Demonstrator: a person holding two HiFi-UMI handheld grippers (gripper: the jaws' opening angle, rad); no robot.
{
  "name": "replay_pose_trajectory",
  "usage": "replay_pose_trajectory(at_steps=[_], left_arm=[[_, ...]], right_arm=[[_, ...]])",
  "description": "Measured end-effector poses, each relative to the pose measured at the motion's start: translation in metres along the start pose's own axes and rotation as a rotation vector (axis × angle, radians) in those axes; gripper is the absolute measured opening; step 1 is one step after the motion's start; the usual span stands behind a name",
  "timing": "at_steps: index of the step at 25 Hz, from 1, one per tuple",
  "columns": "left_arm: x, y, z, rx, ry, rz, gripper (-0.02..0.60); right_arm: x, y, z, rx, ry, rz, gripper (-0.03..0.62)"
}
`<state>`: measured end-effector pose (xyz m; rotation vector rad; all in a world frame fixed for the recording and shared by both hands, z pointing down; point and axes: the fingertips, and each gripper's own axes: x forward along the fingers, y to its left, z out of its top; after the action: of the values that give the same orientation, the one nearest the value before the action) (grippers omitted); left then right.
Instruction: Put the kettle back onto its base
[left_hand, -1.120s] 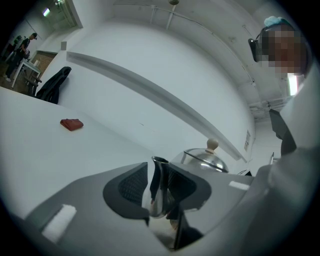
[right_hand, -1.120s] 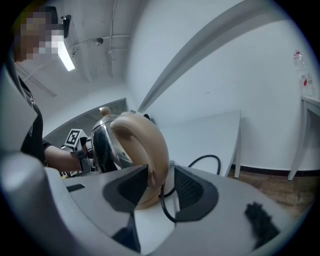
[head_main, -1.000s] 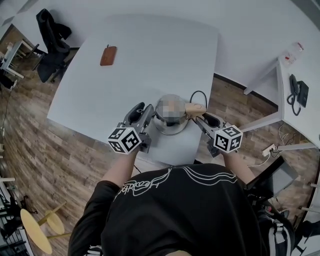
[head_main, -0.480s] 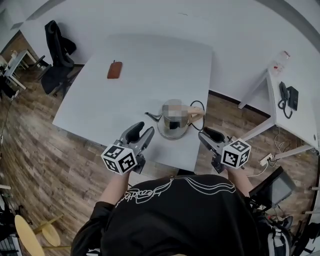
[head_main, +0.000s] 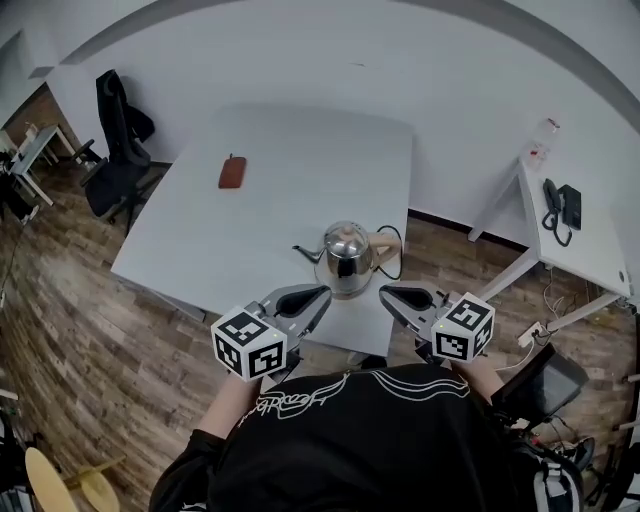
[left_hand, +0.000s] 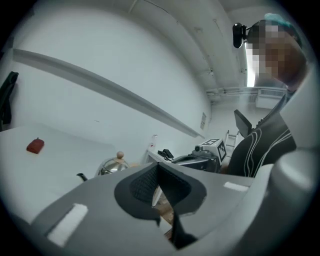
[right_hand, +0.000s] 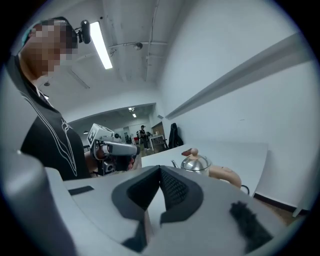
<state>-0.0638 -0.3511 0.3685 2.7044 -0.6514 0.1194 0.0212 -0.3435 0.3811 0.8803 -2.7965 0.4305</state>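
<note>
A shiny steel kettle (head_main: 347, 258) with a tan handle and a thin black spout stands upright near the front edge of the white table (head_main: 260, 150). Whatever it rests on is hidden beneath it, and a black cord (head_main: 393, 258) loops at its right. My left gripper (head_main: 322, 293) hangs in front of the kettle on the left, shut and empty. My right gripper (head_main: 385, 293) hangs opposite it on the right, also shut and empty. Their tips point toward each other, clear of the kettle. The kettle (left_hand: 112, 165) shows beyond my left gripper (left_hand: 157, 167), and the kettle (right_hand: 196, 162) also shows beyond my right gripper (right_hand: 161, 172).
A small reddish-brown object (head_main: 232, 171) lies at the far left of the table. A black chair (head_main: 118, 130) draped with a dark garment stands left of the table. A white side desk (head_main: 575, 250) with a telephone (head_main: 558, 206) stands to the right. The floor is wood.
Both grippers have drawn back from the kettle's sides toward the person and risen. Their jaws, open before, have shut empty. The kettle has stayed where it stood.
</note>
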Motion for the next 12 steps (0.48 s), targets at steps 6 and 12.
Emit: replay_pose_trajectory(at_steps=[6, 12], left_arm=[[0.019, -0.025, -0.018, 0.034, 0.063, -0.096, 0.006], [0.025, -0.031, -0.022, -0.014, 0.062, -0.114, 0.006]], right_arm=[[-0.001, 0.012, -0.006, 0.033, 0.008, 0.031, 0.006], [0.001, 0.013, -0.012, 0.034, 0.027, 0.038, 0.006]])
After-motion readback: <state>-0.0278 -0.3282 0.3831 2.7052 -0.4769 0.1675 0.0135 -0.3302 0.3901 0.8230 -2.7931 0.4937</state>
